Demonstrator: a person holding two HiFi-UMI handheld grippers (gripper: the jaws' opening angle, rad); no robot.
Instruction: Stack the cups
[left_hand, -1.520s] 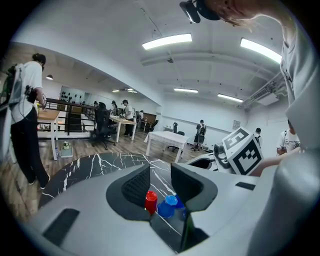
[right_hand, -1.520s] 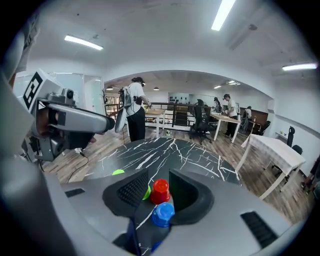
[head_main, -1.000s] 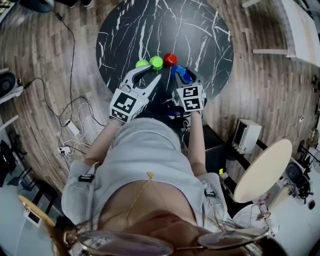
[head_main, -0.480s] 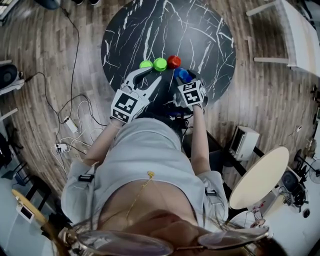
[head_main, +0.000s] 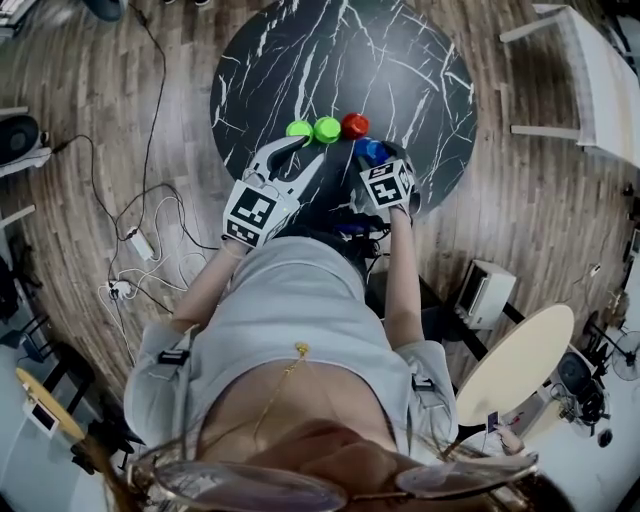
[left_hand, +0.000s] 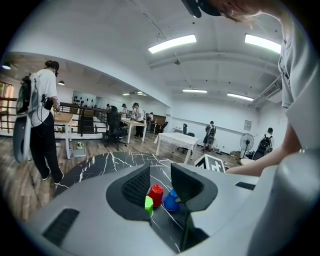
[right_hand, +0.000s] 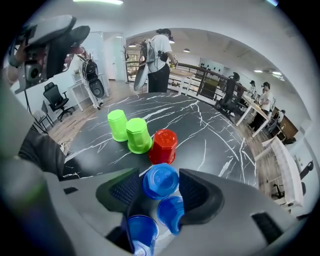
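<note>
Straddling the blue cup (right_hand: 161, 181), right gripper (right_hand: 159, 175) jaws have just been opening and stand released, left gripper (left_hand: 159, 172) gaping empty; skewed withdrawal risks knocking it into red cup (right_hand: 163, 146) at twelve o'clock.

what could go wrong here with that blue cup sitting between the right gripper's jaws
1. The right hand-held gripper has just been opening its jaws, and the blue cup stands between them. If the gripper pulls away crooked, a pad could drag or tip the cup.
2. The red cup stands close beyond it and could get knocked.
3. Two more blue cups sit crowded under the jaws and are easy to bump.
</note>
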